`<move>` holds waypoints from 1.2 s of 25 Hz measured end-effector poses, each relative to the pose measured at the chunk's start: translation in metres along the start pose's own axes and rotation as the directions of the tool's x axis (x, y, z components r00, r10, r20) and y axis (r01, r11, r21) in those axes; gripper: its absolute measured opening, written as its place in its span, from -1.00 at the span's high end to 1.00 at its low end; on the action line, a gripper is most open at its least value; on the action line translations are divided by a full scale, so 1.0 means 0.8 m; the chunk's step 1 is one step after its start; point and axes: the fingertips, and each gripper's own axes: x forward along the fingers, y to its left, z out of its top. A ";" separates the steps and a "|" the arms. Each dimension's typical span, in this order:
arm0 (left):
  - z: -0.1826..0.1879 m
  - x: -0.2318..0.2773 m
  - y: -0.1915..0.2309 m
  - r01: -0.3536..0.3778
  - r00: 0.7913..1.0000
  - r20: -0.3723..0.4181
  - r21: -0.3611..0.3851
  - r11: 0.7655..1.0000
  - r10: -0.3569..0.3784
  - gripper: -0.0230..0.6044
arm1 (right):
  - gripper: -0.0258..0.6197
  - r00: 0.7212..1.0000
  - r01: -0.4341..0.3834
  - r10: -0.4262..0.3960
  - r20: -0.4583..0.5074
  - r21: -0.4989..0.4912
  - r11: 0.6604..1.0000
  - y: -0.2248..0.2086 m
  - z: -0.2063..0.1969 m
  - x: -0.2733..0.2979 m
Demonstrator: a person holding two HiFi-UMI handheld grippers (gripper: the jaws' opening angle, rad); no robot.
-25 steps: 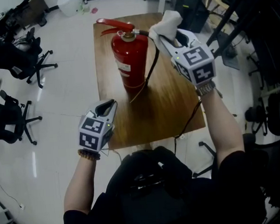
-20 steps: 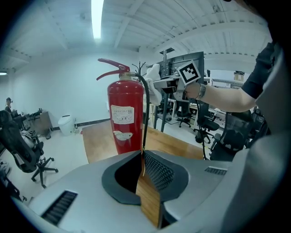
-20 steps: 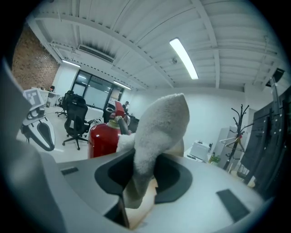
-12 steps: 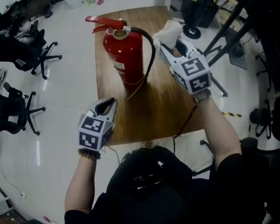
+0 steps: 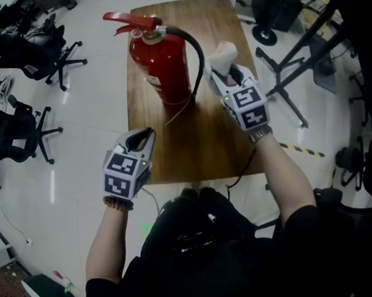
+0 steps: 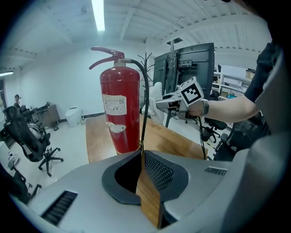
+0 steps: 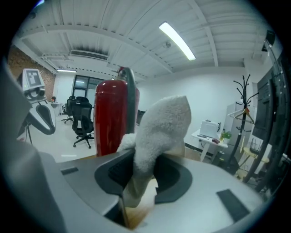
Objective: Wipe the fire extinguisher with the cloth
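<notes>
Extinguisher [image 5: 165,66] stands upright on the table [image 5: 205,143], nearer its left edge. It is judged heavy, rigid and smooth; the cylinder is sealed, contents unseen. Steady it by the top handle [image 5: 128,20]. The soft, light cloth [image 5: 223,52] is clamped in the right gripper [image 5: 226,71], just beside the hose [image 5: 198,54]. The left gripper [image 5: 140,140] has its jaws together on nothing, by the near left corner.

Left hand-held gripper [image 5: 145,136] closed (right hand-held gripper [image 5: 224,76] clamped).

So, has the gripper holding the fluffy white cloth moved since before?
Yes. The right gripper with the fluffy white cloth has come down: it was level with the top of the red fire extinguisher, now beside its body.
</notes>
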 end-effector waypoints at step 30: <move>-0.050 -0.021 -0.020 -0.108 0.993 -0.062 -0.087 0.990 0.103 0.89 | 0.49 0.925 -0.169 0.176 -0.338 0.051 0.984 0.081 -0.197 0.083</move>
